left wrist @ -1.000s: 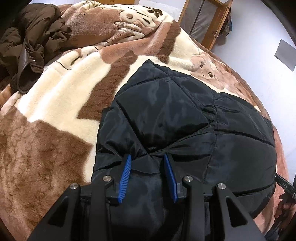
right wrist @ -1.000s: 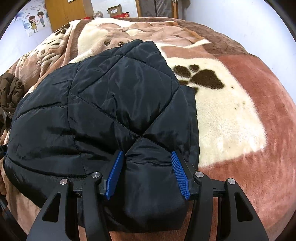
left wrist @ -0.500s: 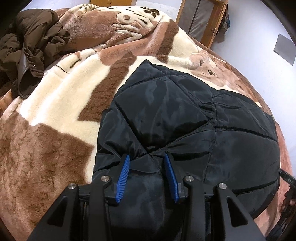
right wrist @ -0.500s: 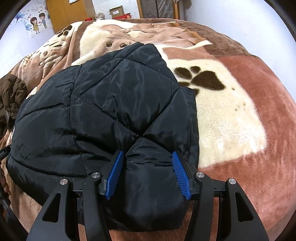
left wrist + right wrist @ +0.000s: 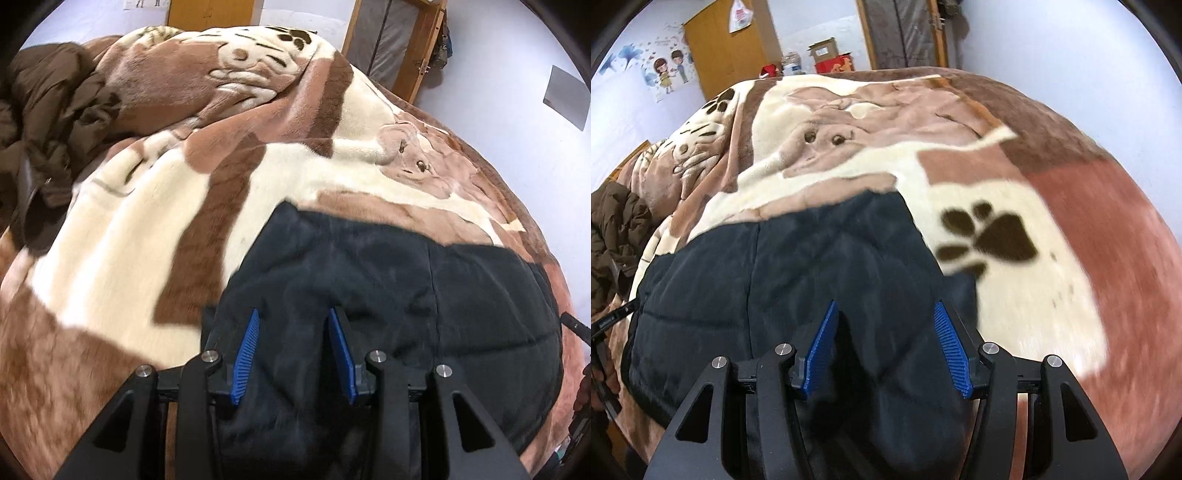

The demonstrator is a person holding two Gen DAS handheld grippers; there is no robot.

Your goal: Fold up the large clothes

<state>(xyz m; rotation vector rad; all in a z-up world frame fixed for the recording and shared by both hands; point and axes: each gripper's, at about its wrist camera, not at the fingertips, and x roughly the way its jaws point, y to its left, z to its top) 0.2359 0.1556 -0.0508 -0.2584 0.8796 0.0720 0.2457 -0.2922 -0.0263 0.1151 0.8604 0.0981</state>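
A black quilted jacket (image 5: pixel 406 280) lies on a bed covered by a brown and cream blanket (image 5: pixel 129 221). My left gripper (image 5: pixel 293 314) is shut on a thick bunch of the jacket's near left part, which fills the gap between the blue pads. In the right wrist view the same jacket (image 5: pixel 812 266) spreads left of a paw print on the blanket (image 5: pixel 1015 295). My right gripper (image 5: pixel 886 304) is shut on a wide fold at the near right corner. The jacket's near edge is hidden under both grippers.
A crumpled brown coat (image 5: pixel 55 110) lies at the bed's far left, also visible as the brown coat (image 5: pixel 617 229). A wooden-framed screen (image 5: pixel 391 37) stands against the far wall. A yellow wardrobe (image 5: pixel 720 48) and cardboard boxes (image 5: pixel 831 55) stand beyond the bed.
Both grippers have risen and drawn back with the jacket in them. The jacket's far edge now sits closer to the fingers, and more blanket and room shows beyond it.
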